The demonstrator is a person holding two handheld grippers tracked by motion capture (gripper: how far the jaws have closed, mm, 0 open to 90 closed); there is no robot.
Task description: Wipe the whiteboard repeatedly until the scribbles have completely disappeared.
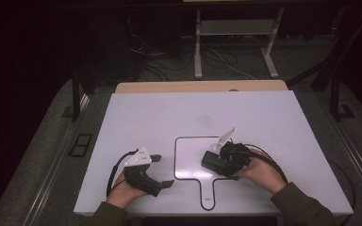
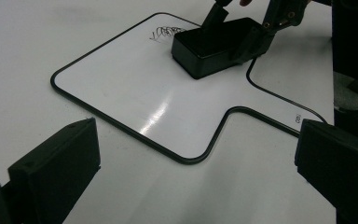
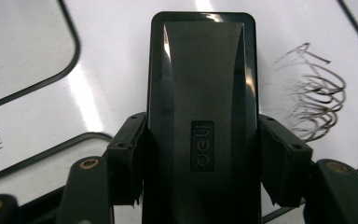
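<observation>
The right gripper (image 3: 200, 163) is clenched on a black eraser (image 3: 201, 93), its jaws pressing the eraser's two long sides near the back end. The eraser sits flat on a small whiteboard (image 1: 188, 155) that lies on the tabletop (image 1: 146, 113), toward the board's right part in the high view. Just beside the eraser, in the right gripper view, is a scribble (image 3: 314, 100) of looping dark lines, not yet wiped.

The step in hand looks like erasing: the eraser is held and set down on the board, with the scribble next to it. The next move probably calls for sliding the eraser sideways over the scribble while keeping it pressed flat, so the felt face meets the ink along its whole length. The board is loose on the tabletop and could shift under the stroke.

The left gripper (image 1: 162, 170) is released, its jaws spread wide, and holds nothing. It rests at the near left of the tabletop, off the board's left edge. It could steady the board, perhaps by its handle (image 1: 208, 190) at the near edge.

The eraser is a long, rounded-corner block with a glossy rim, a matte top and an embossed logo.
</observation>
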